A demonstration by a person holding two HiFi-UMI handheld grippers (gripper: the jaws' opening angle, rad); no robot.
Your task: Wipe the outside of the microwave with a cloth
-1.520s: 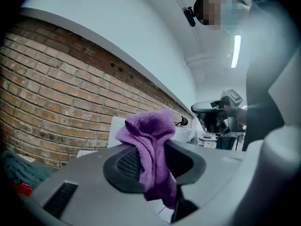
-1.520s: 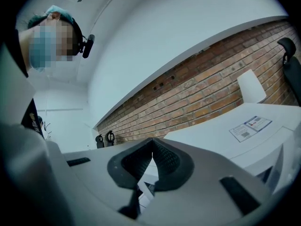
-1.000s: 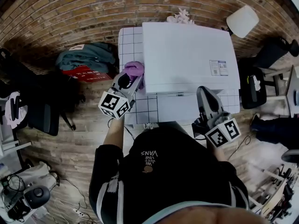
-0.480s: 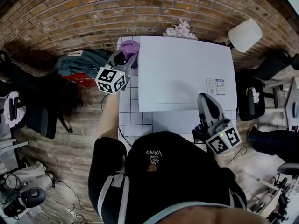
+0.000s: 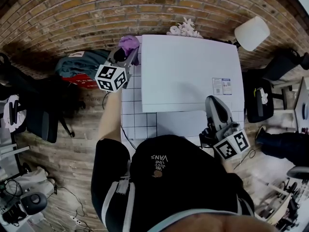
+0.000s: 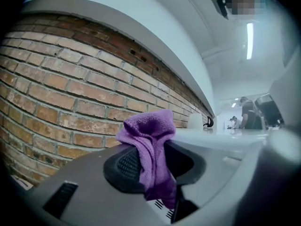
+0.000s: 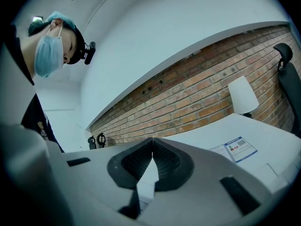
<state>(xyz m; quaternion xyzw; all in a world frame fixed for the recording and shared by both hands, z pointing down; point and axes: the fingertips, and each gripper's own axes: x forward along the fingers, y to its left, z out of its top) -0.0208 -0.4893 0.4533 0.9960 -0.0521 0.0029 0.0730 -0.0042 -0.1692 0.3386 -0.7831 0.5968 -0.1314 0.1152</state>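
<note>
The white microwave [image 5: 190, 71] stands on a white gridded table [image 5: 133, 115], seen from above in the head view. My left gripper [image 5: 126, 53] is at the microwave's far left corner, shut on a purple cloth [image 5: 129, 43] that bunches out past its jaws. In the left gripper view the purple cloth [image 6: 151, 147] hangs between the jaws, with the brick wall [image 6: 70, 93] behind. My right gripper [image 5: 216, 108] rests at the microwave's front right, jaws shut with nothing in them. The right gripper view shows the microwave's top [image 7: 235, 140] with a sticker [image 7: 240, 149].
A brick wall [image 5: 145, 8] runs behind the table. A white lamp shade [image 5: 251, 33] stands at the back right and a pale ornament [image 5: 183, 29] behind the microwave. Folded clothes [image 5: 79, 64] and dark chairs [image 5: 34, 110] lie left. A masked person [image 7: 49, 46] shows in the right gripper view.
My left gripper has carried the purple cloth along the microwave's left side, from near the front to the far left corner. The right gripper has hardly moved.
</note>
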